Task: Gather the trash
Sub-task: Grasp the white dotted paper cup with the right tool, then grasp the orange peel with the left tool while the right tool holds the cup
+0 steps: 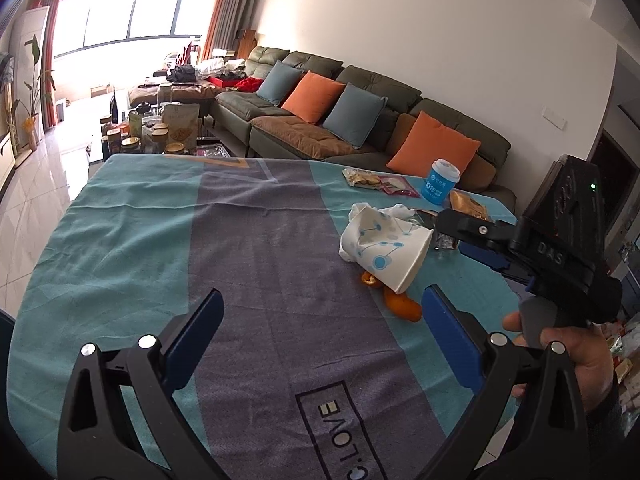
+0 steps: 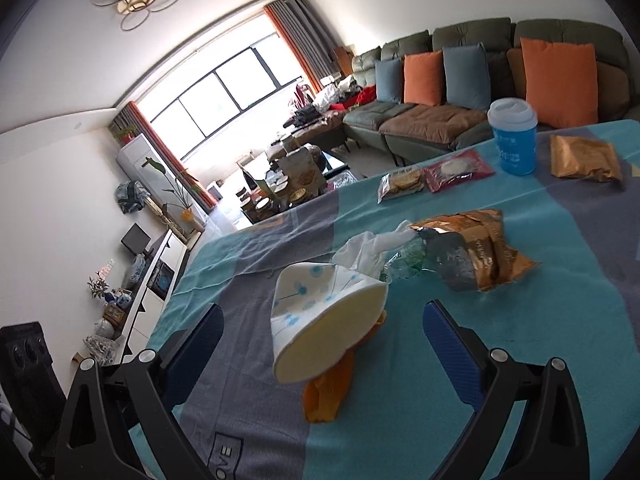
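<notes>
I see daylight pouring through the big window [image 1: 132,12], blown out to white in both views, with glare on the floor tiles [image 1: 44,184]. The desk [image 2: 540,320] is evenly lit with soft shadows. Fisheye bending curves the walls, and dark vignetting fills the corners.

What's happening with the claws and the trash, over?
Both claws open, left claw, right claw. Crushed paper cup lies ahead of right claw, ungrabbed. Orange peel tucked underneath.
</notes>
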A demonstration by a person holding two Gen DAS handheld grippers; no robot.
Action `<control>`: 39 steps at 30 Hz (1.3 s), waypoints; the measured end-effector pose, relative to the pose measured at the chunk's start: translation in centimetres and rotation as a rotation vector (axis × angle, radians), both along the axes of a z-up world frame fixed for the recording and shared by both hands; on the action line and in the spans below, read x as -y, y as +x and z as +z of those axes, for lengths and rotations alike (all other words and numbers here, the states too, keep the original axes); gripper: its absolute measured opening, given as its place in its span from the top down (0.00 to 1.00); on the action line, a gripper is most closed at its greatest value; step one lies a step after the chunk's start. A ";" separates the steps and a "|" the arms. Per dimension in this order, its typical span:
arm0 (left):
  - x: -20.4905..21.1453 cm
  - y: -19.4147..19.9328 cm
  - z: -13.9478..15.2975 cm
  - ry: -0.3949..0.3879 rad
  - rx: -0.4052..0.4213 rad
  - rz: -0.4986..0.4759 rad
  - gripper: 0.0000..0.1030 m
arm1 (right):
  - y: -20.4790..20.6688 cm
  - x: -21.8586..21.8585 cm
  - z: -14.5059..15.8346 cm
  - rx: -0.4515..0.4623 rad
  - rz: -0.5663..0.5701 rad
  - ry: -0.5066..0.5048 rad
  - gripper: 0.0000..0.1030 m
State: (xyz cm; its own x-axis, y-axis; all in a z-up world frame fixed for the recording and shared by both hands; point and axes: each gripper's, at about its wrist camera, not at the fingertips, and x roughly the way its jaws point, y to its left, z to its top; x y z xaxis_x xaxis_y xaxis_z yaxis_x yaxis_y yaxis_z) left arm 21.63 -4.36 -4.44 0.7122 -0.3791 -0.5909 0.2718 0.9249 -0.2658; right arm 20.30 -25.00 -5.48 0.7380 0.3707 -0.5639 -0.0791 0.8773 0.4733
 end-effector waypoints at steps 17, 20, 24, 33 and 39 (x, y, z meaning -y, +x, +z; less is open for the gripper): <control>-1.5 1.8 -1.5 -0.037 -0.051 0.020 0.05 | 3.1 -0.9 -2.6 -0.089 0.034 0.074 0.50; -1.6 1.7 -1.6 -0.035 -0.054 0.018 0.05 | 3.2 -0.8 -2.8 -0.092 0.041 0.104 0.65; -1.6 1.7 -1.6 -0.035 -0.053 0.024 0.05 | 3.1 -0.8 -2.6 -0.080 0.050 0.111 0.74; -2.1 1.7 -1.5 -0.036 -0.050 0.046 0.05 | 1.6 -1.4 -0.1 0.023 0.072 0.080 0.79; -1.7 1.5 -1.2 -0.033 -0.043 0.034 0.05 | 0.8 0.9 1.5 0.081 0.021 0.136 0.79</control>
State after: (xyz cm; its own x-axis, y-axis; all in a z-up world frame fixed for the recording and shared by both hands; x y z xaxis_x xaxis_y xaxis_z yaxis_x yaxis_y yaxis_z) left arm 23.16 -2.63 -5.59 0.6992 -0.3751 -0.6086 0.2280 0.9238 -0.3074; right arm 21.08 -25.88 -3.97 0.7705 0.4552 -0.4463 -0.1397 0.8036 0.5785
